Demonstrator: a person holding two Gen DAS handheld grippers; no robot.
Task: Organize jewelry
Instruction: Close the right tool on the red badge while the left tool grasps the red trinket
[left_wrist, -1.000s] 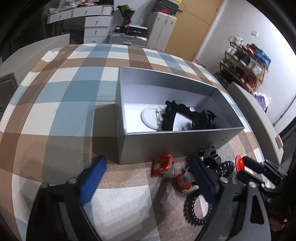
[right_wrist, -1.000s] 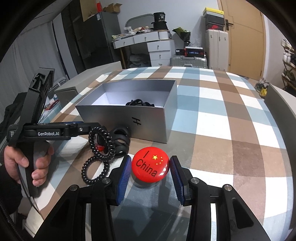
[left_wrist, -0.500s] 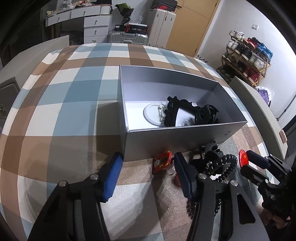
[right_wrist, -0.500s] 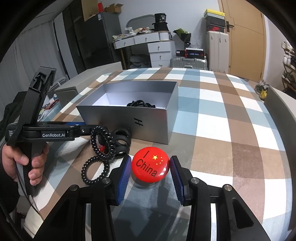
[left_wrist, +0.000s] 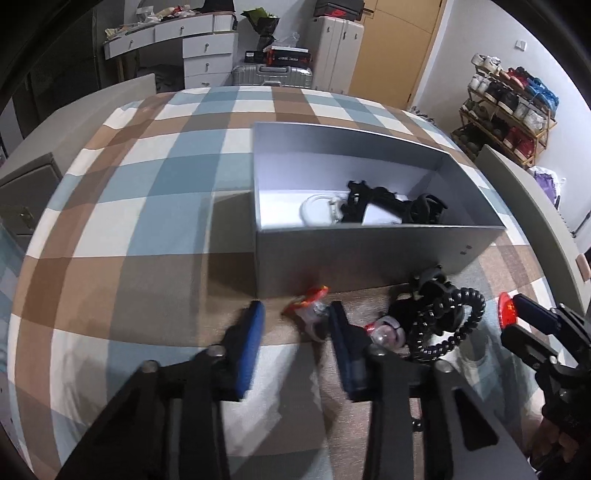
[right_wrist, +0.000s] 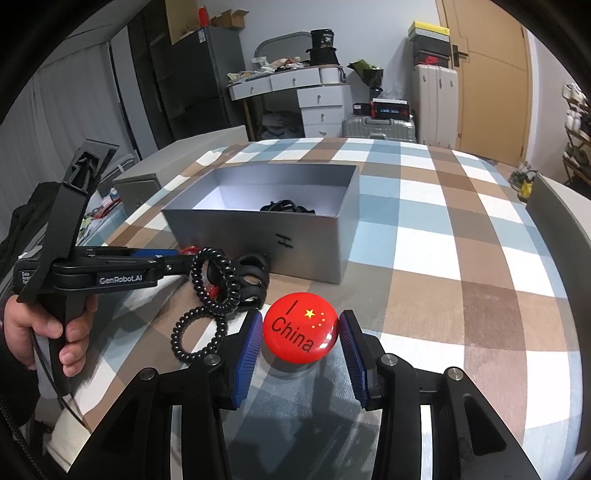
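Observation:
A silver open box (left_wrist: 369, 254) (right_wrist: 258, 240) stands on the checkered cloth and holds black hair ties (left_wrist: 384, 205) and a clear round piece (left_wrist: 317, 210). My left gripper (left_wrist: 295, 325) is open around a small red-and-clear trinket (left_wrist: 310, 306) in front of the box; a second one (left_wrist: 384, 330) lies by its right finger. Black coil hair ties (left_wrist: 447, 321) (right_wrist: 210, 291) lie beside them. My right gripper (right_wrist: 299, 332) holds a red "I China" badge (right_wrist: 301, 326) between its blue pads, low over the cloth.
A grey board (left_wrist: 532, 206) borders the table on the right, a grey cabinet (left_wrist: 26, 199) on the left. Behind the table are a white desk (right_wrist: 291, 85), suitcases (left_wrist: 273, 75) and a shoe rack (left_wrist: 509, 110).
My left gripper has moved forward to the box front and narrowed its jaws around the red trinket. My right gripper and the badge have stayed in place.

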